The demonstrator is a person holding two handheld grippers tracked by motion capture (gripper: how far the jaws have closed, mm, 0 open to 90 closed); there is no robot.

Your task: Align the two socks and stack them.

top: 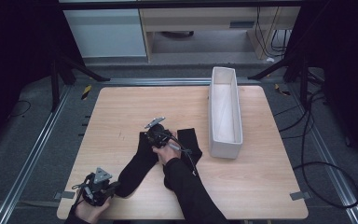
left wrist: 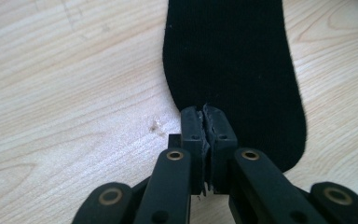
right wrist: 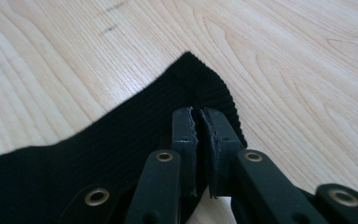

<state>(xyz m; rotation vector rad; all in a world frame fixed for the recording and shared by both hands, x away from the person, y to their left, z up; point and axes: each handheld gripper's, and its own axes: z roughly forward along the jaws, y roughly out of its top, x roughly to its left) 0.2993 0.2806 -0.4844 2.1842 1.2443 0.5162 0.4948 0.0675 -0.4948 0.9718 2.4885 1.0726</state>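
A long black sock lies slantwise on the wooden table. At its near toe end, my left gripper is shut, its jaws pinching the sock's edge. My right gripper is shut on the ribbed cuff at the sock's far end. A second black sock lies just right of the right hand, partly under the forearm.
A long white open bin stands along the table's right side, a short way from the second sock. Bare wood spreads to the left and back. Cables and stand legs are on the floor beyond the table.
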